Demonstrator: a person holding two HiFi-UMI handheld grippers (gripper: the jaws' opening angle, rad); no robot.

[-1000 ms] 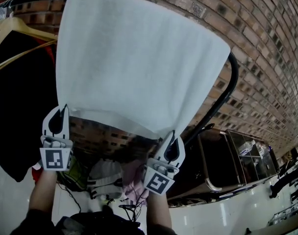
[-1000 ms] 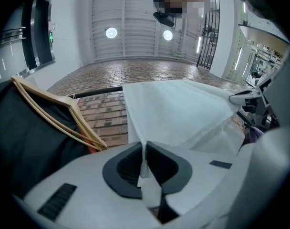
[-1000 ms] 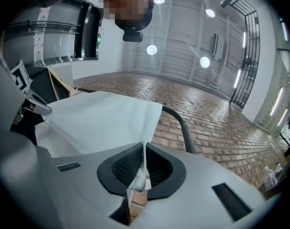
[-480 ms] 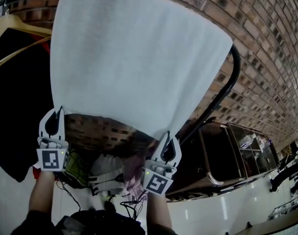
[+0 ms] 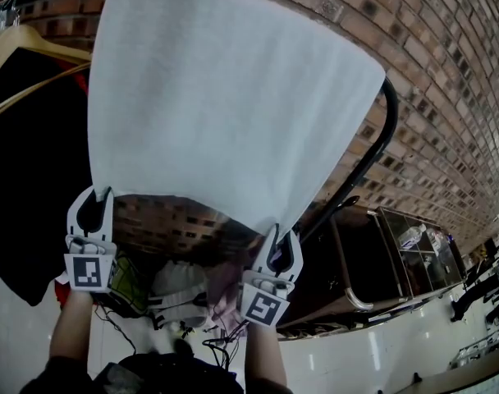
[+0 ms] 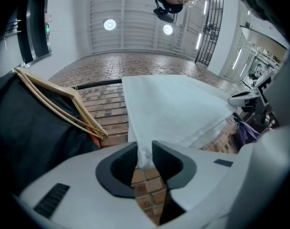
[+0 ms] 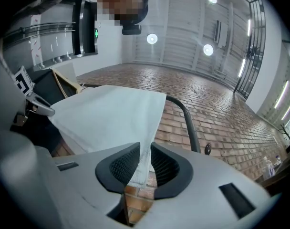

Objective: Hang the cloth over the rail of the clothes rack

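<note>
A white cloth (image 5: 233,113) lies draped over the black rail (image 5: 373,154) of the clothes rack and hangs toward me in a wide sheet. My left gripper (image 5: 102,195) is at its lower left corner. In the left gripper view the jaws of this gripper (image 6: 144,156) are opening, with the cloth (image 6: 173,109) corner loose between them. My right gripper (image 5: 280,232) holds the lower right corner. There the cloth (image 7: 111,113) is pinched between the pads of the right gripper (image 7: 145,159), and the rail (image 7: 188,123) curves down behind it.
A wooden hanger (image 5: 28,48) with a black garment (image 5: 28,179) hangs on the rail left of the cloth. A brick wall (image 5: 446,97) stands behind. Below are a heap of clothes (image 5: 184,290) and a low dark glass-topped cabinet (image 5: 397,253) at the right.
The left gripper's jaws have spread apart around the cloth corner. Both grippers have dropped slightly and the cloth hangs a little lower.
</note>
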